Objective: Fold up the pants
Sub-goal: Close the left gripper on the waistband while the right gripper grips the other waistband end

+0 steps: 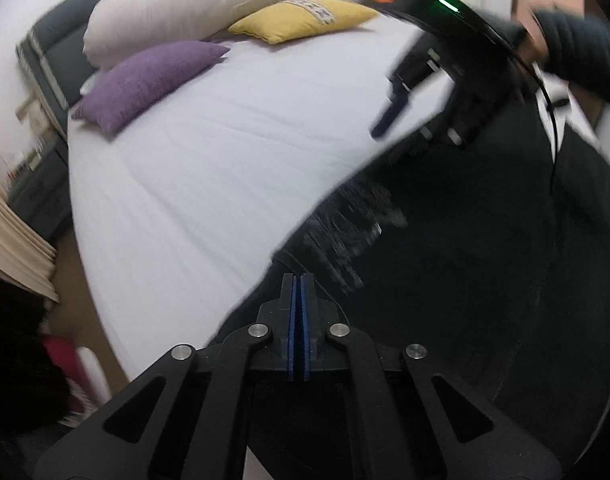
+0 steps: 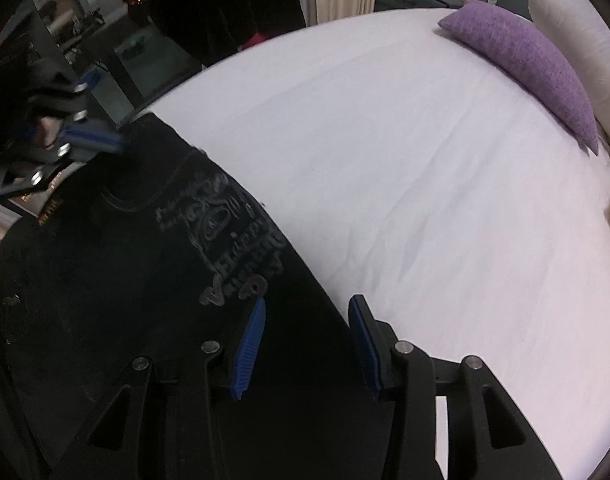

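Black pants point(image 1: 445, 264) with a grey printed logo lie on the white bed sheet point(image 1: 209, 168); they also show in the right wrist view point(image 2: 137, 264). My left gripper point(image 1: 297, 280) is shut, its blue pads pressed together at the pants' edge; whether cloth is pinched between them is hidden. It also shows in the right wrist view point(image 2: 117, 142), at the pants' far corner. My right gripper point(image 2: 307, 308) is open, its fingers straddling the pants' edge near the logo. It also shows blurred in the left wrist view point(image 1: 409, 120), above the pants.
A purple cushion point(image 1: 149, 80), a white pillow point(image 1: 193, 8) and a yellow cushion point(image 1: 305, 18) lie at the head of the bed. A curtain point(image 1: 13, 236) and floor are off the bed's left side. A dark glass cabinet point(image 2: 105, 40) stands beyond the bed.
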